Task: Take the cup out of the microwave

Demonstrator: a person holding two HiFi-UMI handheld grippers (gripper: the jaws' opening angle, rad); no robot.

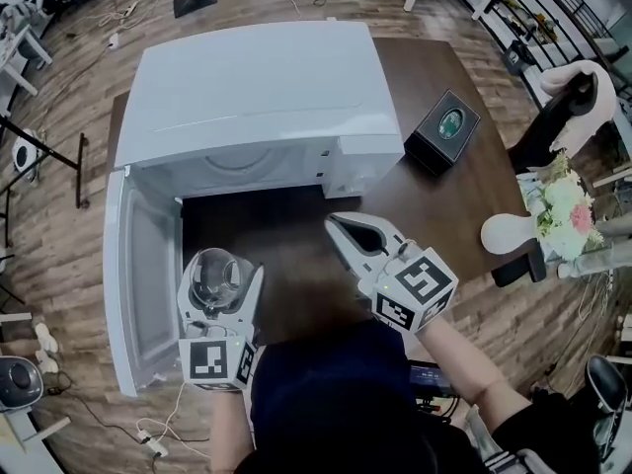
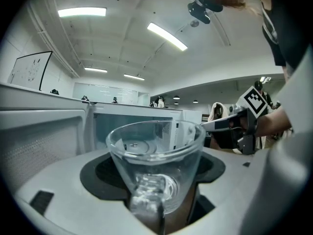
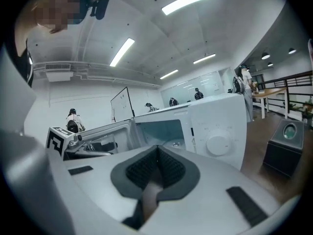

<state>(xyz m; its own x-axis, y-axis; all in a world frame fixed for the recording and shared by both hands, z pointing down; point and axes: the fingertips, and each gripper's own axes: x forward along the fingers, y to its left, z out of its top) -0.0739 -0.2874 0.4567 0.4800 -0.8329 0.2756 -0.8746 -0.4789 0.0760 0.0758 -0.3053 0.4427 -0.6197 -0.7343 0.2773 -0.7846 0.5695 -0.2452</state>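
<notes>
A clear glass cup (image 1: 215,276) sits upright between the jaws of my left gripper (image 1: 219,286), which is shut on it, out in front of the white microwave (image 1: 259,87) and above the dark table. In the left gripper view the cup (image 2: 155,164) fills the middle, with the microwave's open cavity (image 2: 132,131) behind it. The microwave door (image 1: 140,279) hangs open to the left, close beside the left gripper. My right gripper (image 1: 348,229) is shut and empty, just in front of the control panel (image 1: 363,161). The right gripper view looks at the cavity (image 3: 161,129) and dial (image 3: 219,144).
A black box (image 1: 442,129) with a green emblem lies on the brown table (image 1: 464,191) to the microwave's right. A white rounded object (image 1: 514,233) sits at the table's right edge, with flowers (image 1: 565,215) and a chair beyond. Cables lie on the wooden floor.
</notes>
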